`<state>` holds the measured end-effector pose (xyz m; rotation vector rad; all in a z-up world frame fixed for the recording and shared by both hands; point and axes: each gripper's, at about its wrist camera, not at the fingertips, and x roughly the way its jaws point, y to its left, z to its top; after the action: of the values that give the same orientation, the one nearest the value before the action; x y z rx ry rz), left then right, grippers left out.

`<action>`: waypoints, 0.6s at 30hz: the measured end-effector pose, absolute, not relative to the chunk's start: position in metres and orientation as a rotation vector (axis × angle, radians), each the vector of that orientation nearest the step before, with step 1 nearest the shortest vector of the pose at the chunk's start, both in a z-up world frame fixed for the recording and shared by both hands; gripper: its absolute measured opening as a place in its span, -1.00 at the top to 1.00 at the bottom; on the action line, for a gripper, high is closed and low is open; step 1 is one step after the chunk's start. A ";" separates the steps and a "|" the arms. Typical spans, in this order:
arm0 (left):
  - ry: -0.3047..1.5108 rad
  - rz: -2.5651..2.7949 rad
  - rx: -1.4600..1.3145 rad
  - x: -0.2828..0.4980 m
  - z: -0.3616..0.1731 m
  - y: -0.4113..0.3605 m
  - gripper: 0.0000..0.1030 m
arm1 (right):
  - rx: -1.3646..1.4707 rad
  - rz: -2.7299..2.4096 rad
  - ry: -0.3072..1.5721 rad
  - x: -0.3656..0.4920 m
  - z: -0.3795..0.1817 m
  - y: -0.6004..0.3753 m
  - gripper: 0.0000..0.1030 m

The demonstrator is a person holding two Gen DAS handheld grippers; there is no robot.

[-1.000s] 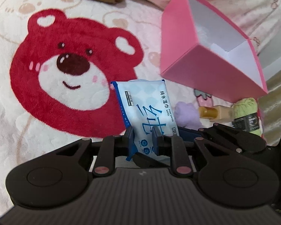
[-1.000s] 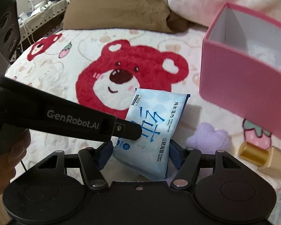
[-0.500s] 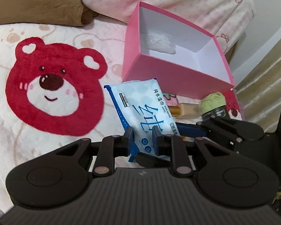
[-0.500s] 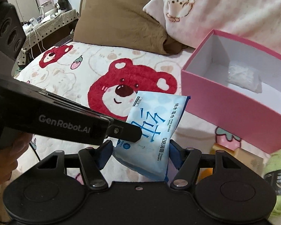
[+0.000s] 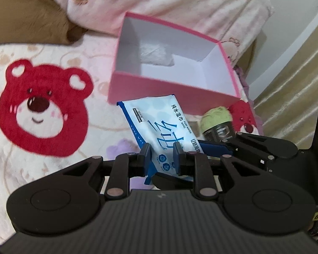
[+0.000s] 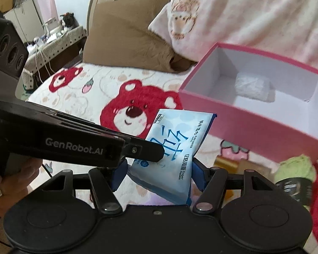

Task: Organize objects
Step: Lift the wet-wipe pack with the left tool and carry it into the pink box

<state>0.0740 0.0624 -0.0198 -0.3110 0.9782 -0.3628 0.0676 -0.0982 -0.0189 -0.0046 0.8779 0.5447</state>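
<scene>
A: Left to right, then. What does the left gripper [image 5: 160, 155] have?

B: Its fingers [image 5: 145, 155] are pressed nearly together, pinching the near end of the wet-wipes pack [image 5: 159, 127] across its thin side. From the left wrist view, the pack's long axis runs from the fingers up toward eleven o'clock.

A: And the right gripper [image 6: 159, 170]?

B: It has the same pack [image 6: 176, 148], but its fingers [image 6: 198, 174] stand about half spread, clamping the pack across its width. The left gripper's arm reaches in from nine o'clock and meets the pack just above them. So the pack is held by both, off the bear-print bed cover [image 5: 42, 110].

A: Where is the target?

B: Likely the pink box [image 5: 169, 91]. In the left view its near wall sits right at the pack's far edge, toward twelve o'clock; in the right view the box [image 6: 254, 124] lies toward one o'clock. It is open on top, with a white crinkled packet [image 6: 253, 86] on the floor at the back.

A: Which hand is nearer?

B: Hard to tell; both grip the same end. The move probably turns on lifting the pack's far end over that near wall, long axis first.

A: Anything else around?

B: A green-topped jar [image 5: 217, 120] near the box's right corner.
</scene>
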 end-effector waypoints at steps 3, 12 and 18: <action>0.958 -0.379 -0.282 0.080 0.004 0.051 0.60 | 0.012 0.534 0.852 0.070 0.002 -0.111 -0.33; 0.978 -0.419 -0.235 0.115 0.049 0.021 0.59 | 0.022 0.463 0.841 0.090 0.046 -0.131 -0.33; 0.990 -0.422 -0.289 0.157 0.044 0.011 0.58 | 0.024 0.420 0.872 0.127 0.050 -0.143 -0.33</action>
<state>0.1571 0.0111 0.0444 -0.2890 0.9902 -0.4222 0.1267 -0.1432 0.0500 0.0243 0.8718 0.4199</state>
